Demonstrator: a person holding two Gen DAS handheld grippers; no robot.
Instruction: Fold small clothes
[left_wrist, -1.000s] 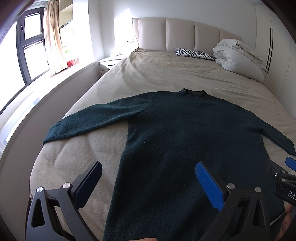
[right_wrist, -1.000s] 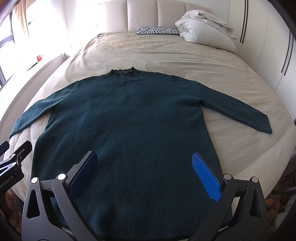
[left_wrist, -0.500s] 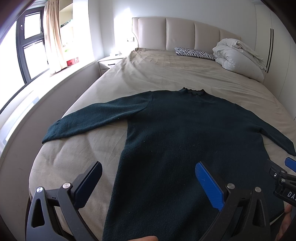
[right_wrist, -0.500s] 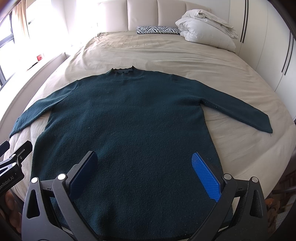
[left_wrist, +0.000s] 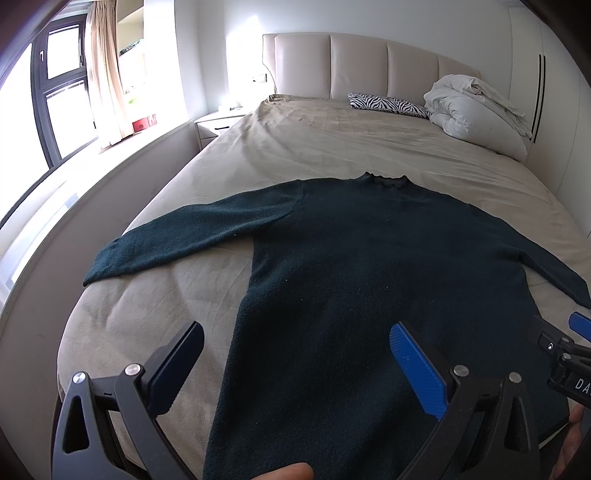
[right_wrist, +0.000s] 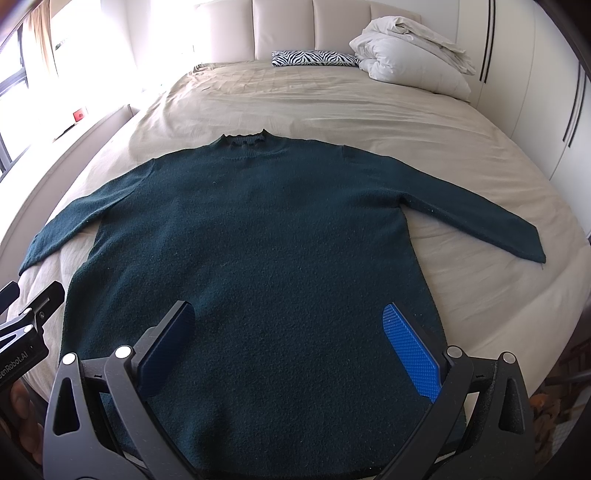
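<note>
A dark green long-sleeved sweater (left_wrist: 369, 266) (right_wrist: 258, 236) lies flat on the beige bed (left_wrist: 332, 147) (right_wrist: 332, 107), collar away from me and both sleeves spread out to the sides. My left gripper (left_wrist: 295, 354) hovers open above the sweater's lower left edge, holding nothing. Over the hem, my right gripper (right_wrist: 288, 339) is open too, with only fabric below its fingers. Each gripper's tip shows at the edge of the other's view.
A white bundled duvet (left_wrist: 476, 107) (right_wrist: 410, 59) and a zebra-print pillow (left_wrist: 384, 105) (right_wrist: 314, 58) sit by the padded headboard (left_wrist: 369, 66). A nightstand (left_wrist: 218, 123) and window ledge run along the left; a wardrobe wall (right_wrist: 535, 92) stands on the right.
Both views barely shift. The sweater and both open grippers hold the same positions.
</note>
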